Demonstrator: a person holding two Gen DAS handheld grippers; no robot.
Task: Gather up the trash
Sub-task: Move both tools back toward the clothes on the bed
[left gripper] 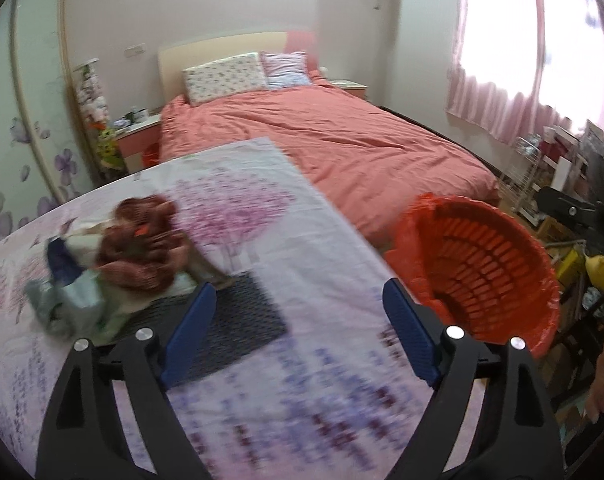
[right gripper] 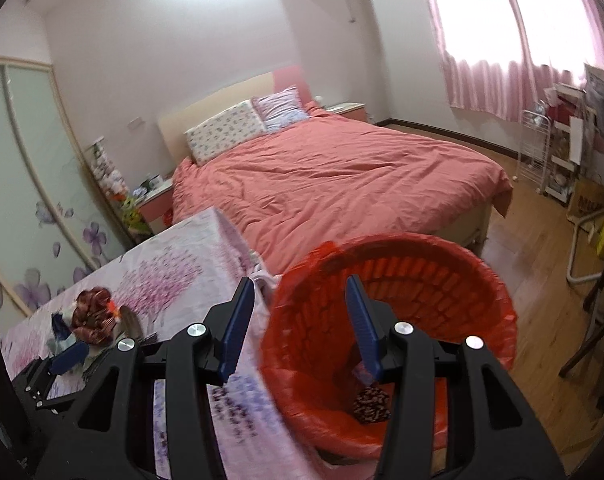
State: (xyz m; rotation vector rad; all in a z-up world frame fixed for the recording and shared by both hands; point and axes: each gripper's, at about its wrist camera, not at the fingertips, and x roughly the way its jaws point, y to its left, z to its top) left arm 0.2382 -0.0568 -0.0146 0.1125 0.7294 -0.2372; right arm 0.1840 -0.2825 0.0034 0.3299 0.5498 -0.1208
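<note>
A pile of crumpled trash [left gripper: 113, 268], reddish-brown, white and blue wrappers, lies on the table with the floral cloth [left gripper: 302, 240]. It also shows in the right wrist view [right gripper: 89, 320]. My left gripper [left gripper: 297, 304] is open and empty, to the right of the pile. An orange-red lined trash basket [right gripper: 402, 280] stands beside the table's right edge. My right gripper [right gripper: 297, 300] is open and empty over the basket's near-left rim. A dark patterned piece of trash [right gripper: 372, 398] lies inside the basket.
A bed with a pink duvet [right gripper: 334, 176] stands behind the table. A wardrobe with flower decals [right gripper: 25, 184] is at the left. Shelves and clutter [right gripper: 570, 152] line the right wall under the pink curtains. Wooden floor [right gripper: 542, 272] lies around the basket.
</note>
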